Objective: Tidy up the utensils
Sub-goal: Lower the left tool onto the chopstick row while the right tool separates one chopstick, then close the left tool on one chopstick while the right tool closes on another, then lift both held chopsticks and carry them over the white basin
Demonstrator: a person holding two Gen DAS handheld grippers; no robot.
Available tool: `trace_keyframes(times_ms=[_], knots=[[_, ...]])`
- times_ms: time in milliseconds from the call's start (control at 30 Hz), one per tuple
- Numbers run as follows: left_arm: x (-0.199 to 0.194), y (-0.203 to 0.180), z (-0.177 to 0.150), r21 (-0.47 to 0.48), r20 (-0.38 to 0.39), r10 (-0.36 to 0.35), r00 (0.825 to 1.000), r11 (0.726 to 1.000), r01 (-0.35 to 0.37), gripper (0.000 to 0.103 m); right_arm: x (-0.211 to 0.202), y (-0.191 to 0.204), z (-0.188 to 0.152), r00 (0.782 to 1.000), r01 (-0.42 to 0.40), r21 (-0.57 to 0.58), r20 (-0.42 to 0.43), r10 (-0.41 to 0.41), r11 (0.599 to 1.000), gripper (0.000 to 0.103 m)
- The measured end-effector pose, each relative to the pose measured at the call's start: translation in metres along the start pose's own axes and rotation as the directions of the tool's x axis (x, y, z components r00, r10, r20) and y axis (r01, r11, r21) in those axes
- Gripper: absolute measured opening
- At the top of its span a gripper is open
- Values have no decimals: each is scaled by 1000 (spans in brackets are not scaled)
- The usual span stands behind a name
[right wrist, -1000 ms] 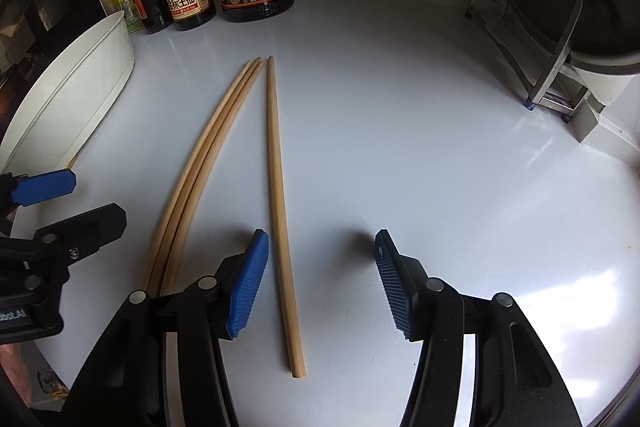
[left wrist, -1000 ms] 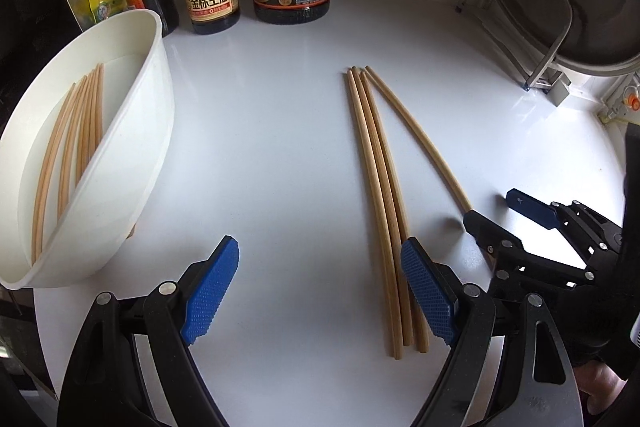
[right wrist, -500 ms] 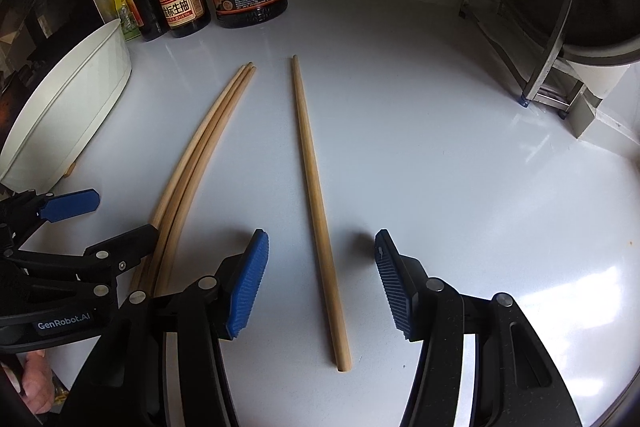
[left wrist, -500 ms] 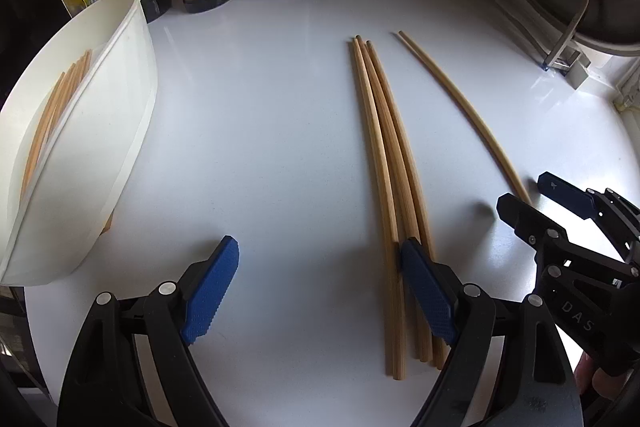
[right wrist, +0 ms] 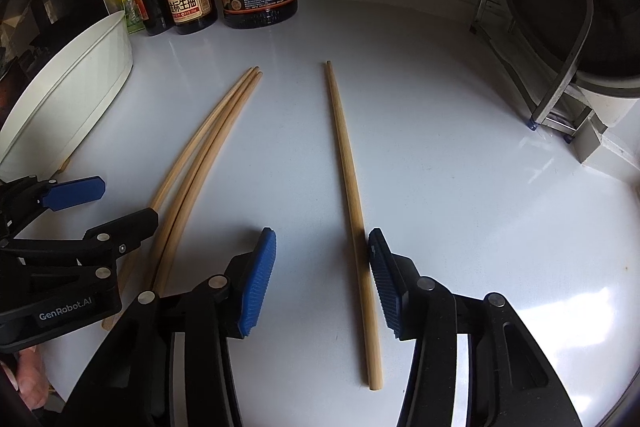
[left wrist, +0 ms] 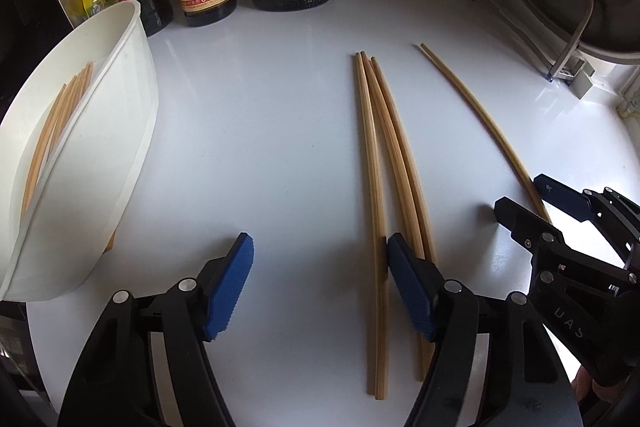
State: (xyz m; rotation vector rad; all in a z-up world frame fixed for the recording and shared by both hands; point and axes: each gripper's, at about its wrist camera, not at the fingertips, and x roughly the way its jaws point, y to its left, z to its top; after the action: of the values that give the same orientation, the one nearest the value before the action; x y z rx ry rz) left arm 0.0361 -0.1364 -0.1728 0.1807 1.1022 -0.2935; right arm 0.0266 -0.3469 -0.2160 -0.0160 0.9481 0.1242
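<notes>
On the white surface (left wrist: 280,147), the left claw (left wrist: 318,283) is closing around one of three bundled wooden chopsticks (left wrist: 374,187), pads not yet pressing. The right claw (right wrist: 322,279) is closing around the single wooden chopstick (right wrist: 348,187), right pad touching it.

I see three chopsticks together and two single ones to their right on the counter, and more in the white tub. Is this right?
Not quite: only one single chopstick lies right of the three chopsticks, as the left wrist view shows. The white tub does hold more.
</notes>
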Motion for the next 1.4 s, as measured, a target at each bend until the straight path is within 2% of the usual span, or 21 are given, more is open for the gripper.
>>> trace_keyframes(times_ms=[33,100,167,233,433,533,667,833,967,1167,1267,1400], knots=[[-1,-1,0,6,4,-3,1000,1000,3,57,0,0,1,1000,-1,-2,1,1,1000,41],[-3,-5,0,20,9,-10,1000,1000,10,46,1,1,3,1000,-3,-11,1,3,1000,23],[-4,-7,0,32,12,-20,1000,999,20,24,1,4,4,1000,-5,-26,-4,5,1000,9],[-5,-9,0,42,10,-28,1000,999,28,8,1,5,5,1000,-8,-28,-8,7,1000,7],[-6,-5,1,30,-14,-60,998,998,60,7,-4,1,3,999,-46,24,-10,46,999,6],[-18,-2,5,20,-2,-80,997,997,80,7,-16,-1,7,998,-67,58,6,67,996,6],[-45,5,15,11,44,-100,994,995,99,7,-39,3,19,996,-81,69,42,78,994,6],[-84,33,34,-25,114,-120,986,992,123,7,-72,22,47,989,-110,53,106,104,992,6],[-115,71,44,-69,164,-106,981,991,118,7,-97,51,73,977,-135,13,166,131,991,6],[-156,141,54,-147,220,-41,975,986,75,7,-118,112,110,953,-199,-83,216,213,976,6],[-161,173,54,-185,222,2,975,982,40,7,-111,147,127,946,-228,-135,201,252,964,6],[-152,218,49,-237,192,52,980,972,-6,7,-81,192,143,943,-277,-172,141,302,945,6]])
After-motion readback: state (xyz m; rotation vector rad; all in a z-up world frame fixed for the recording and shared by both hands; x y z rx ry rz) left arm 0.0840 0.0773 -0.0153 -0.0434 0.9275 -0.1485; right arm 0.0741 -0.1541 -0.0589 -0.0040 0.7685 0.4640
